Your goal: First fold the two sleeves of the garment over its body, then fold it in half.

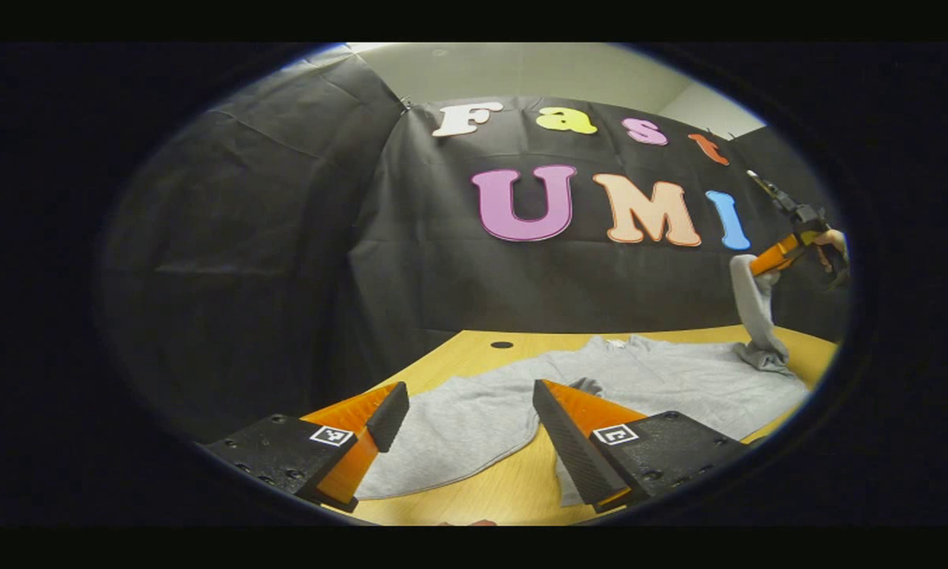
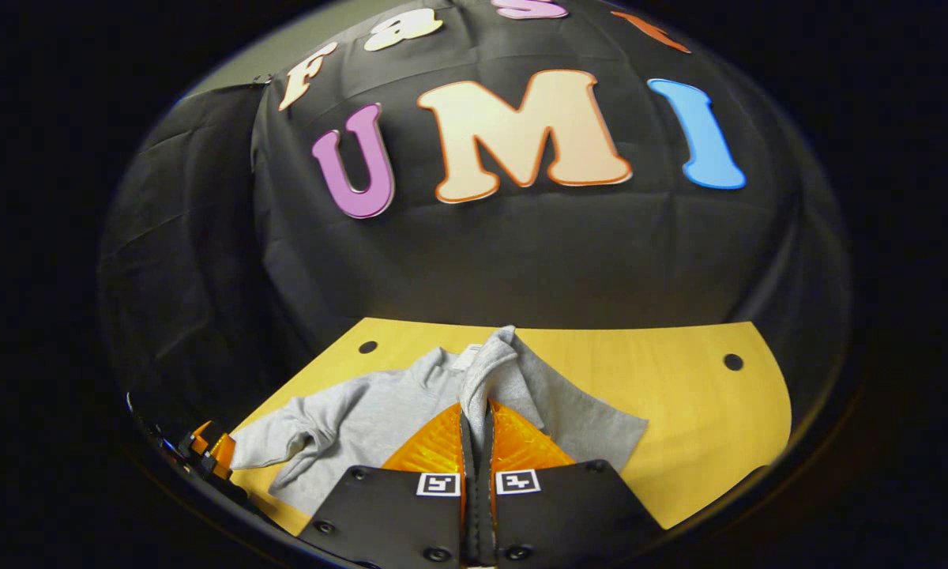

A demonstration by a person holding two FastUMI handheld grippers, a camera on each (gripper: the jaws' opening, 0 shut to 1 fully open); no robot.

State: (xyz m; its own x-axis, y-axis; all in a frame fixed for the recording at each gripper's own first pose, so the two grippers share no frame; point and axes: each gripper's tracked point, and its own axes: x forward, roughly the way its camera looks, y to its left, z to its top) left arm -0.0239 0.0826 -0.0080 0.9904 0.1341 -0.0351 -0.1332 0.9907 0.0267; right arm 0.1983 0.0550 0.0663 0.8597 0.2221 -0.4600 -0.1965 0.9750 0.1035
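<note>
Left gripper view is showing your left gripper (image 1: pixel 462 423) hanging released, its fingers spread wide just above the near edge of the table (image 1: pixel 521 486), with the hem of the grey garment (image 1: pixel 569 387) lying flat between them. You are gripping nothing with it. The garment is spreading across the tabletop toward the far edge, its collar pointing at the booth wall. Over at the right side you are lifting one sleeve (image 1: pixel 757 312) clear of the table; it is hanging down in a twisted column from your right gripper (image 1: pixel 768 261), with your hand (image 1: pixel 833 241) behind it.

Right gripper view is giving you the close look: your right gripper (image 2: pixel 478 419) is clenched on that sleeve (image 2: pixel 486 371), both fingers pressing the cloth, and the fabric is rising in a bunched ridge straight ahead of the tips. Beyond and below it the body of the garment is lying on the table, and the other sleeve (image 2: pixel 284 442) is lying crumpled near the left edge, just beside your left gripper (image 2: pixel 205 450).
</note>
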